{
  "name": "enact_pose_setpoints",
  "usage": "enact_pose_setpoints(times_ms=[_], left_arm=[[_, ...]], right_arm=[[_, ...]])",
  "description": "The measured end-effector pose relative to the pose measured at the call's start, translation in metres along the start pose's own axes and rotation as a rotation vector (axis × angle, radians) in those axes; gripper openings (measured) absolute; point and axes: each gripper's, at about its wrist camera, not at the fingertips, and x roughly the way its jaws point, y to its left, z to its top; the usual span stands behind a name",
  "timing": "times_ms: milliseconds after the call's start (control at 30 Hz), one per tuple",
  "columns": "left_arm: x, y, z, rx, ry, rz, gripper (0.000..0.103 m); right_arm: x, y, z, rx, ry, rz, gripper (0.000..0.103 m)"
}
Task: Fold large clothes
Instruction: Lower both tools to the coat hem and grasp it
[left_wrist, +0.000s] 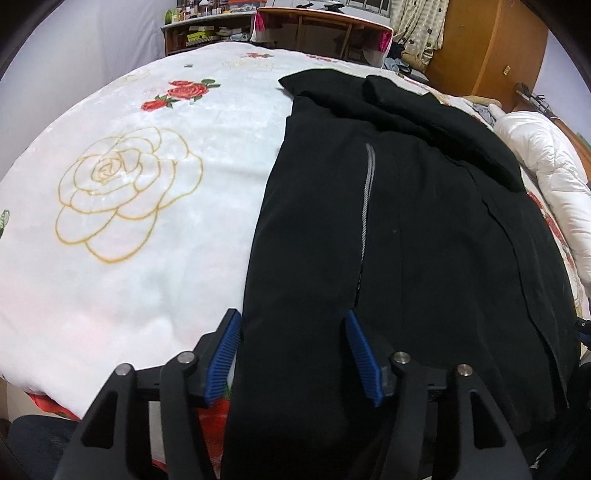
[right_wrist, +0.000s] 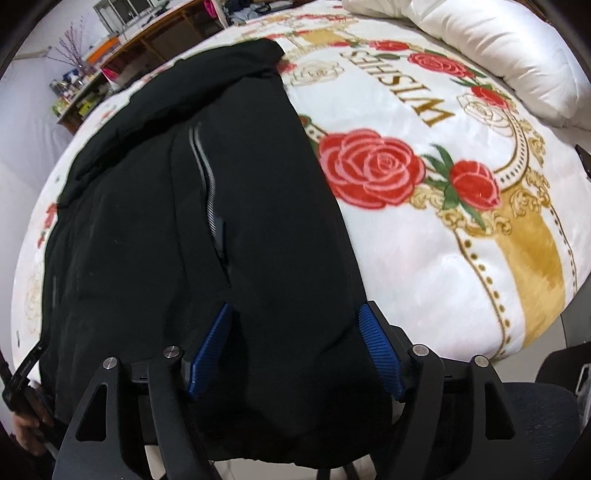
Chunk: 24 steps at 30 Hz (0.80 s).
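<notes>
A large black jacket lies flat on the bed, its sides folded inward and a grey pocket zipper showing. It also shows in the right wrist view, with a zipper. My left gripper is open, its blue pads either side of the jacket's near left hem. My right gripper is open over the near right hem. The hem hangs over the bed's near edge. Neither gripper holds cloth.
A white blanket with rose prints covers the bed. A white duvet is bunched at the far right. Wooden shelves and a desk stand beyond the bed. A wooden wardrobe stands at right.
</notes>
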Motion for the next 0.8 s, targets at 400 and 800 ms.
enact_pose_setpoints(times_ms=[400,800], left_arm=[[0.008,-0.007,-0.005,0.035,0.036,0.002,0.052],[-0.051,0.000,0.013,0.001,-0.070,-0.078,0.013]], right_arm=[[0.007,0.000,-0.005,0.003,0.069,-0.002,0.064],[-0.052,0.000,-0.003,0.011,-0.047,0.181,0.022]])
